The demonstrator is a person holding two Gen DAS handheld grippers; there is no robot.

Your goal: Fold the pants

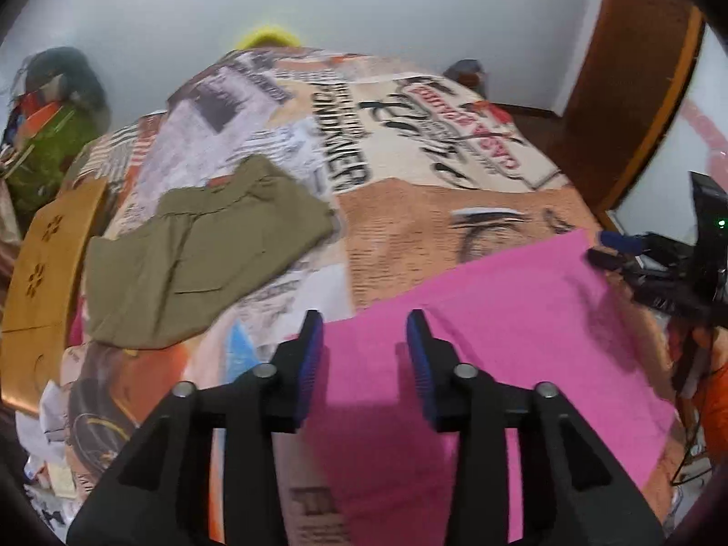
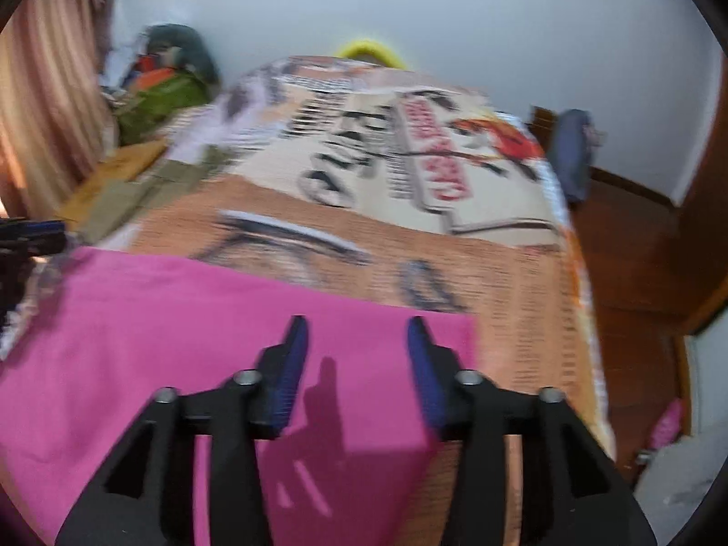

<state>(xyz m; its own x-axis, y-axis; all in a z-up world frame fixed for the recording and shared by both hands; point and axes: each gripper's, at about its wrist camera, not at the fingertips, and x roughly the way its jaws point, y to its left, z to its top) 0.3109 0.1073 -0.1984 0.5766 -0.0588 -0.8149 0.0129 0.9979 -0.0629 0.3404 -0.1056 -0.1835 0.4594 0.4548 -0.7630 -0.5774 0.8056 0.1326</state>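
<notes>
Pink pants [image 1: 477, 364] are lying flat beneath and ahead of the left gripper [image 1: 364, 323], whose jaws are standing spread, pinching nothing. Left of it, a folded olive garment [image 1: 200, 264] is showing sharply. In the blurred right-wrist view, the right gripper [image 2: 357, 327] is likewise hanging spread over the pants' right edge. A fold probably looks finished; next comes regrasping an edge.

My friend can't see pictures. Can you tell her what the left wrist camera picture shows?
The left gripper is open above flat pink pants on a bed with a printed bedspread. Folded olive-green clothing lies further back on the left, and the right gripper is at the right edge.
</notes>
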